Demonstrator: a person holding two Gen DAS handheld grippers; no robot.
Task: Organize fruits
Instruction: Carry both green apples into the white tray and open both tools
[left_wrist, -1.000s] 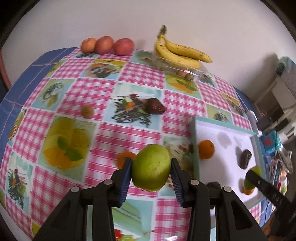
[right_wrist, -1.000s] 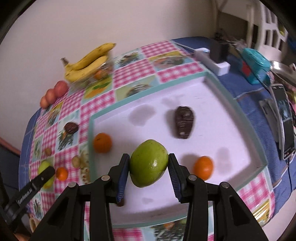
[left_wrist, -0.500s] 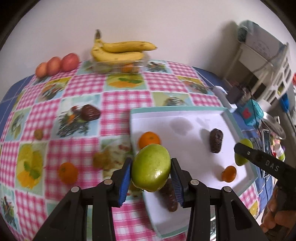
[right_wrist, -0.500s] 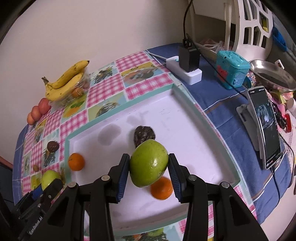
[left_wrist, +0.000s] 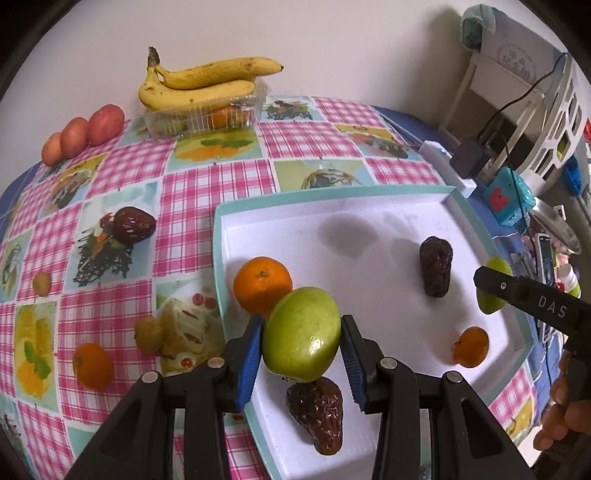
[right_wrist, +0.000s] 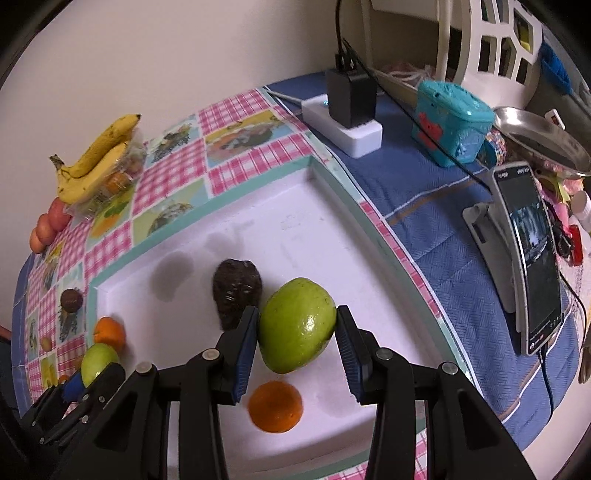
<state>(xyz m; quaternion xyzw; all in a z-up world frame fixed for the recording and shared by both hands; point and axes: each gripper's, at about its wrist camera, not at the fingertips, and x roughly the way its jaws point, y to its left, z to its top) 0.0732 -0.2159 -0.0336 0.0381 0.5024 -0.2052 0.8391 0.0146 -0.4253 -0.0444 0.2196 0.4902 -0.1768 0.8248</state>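
Each gripper, the left gripper (left_wrist: 303, 345) and the right gripper (right_wrist: 295, 328), clamps its own green fruit above the white tray (left_wrist: 369, 206), apparently for placing among sorted fruit.

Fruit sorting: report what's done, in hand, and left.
Done: two oranges and two dark fruits lie in the white tray. In hand: each tongs, left and right, holds a green fruit over it. Left: an orange, a dark fruit and small fruits on the cloth.
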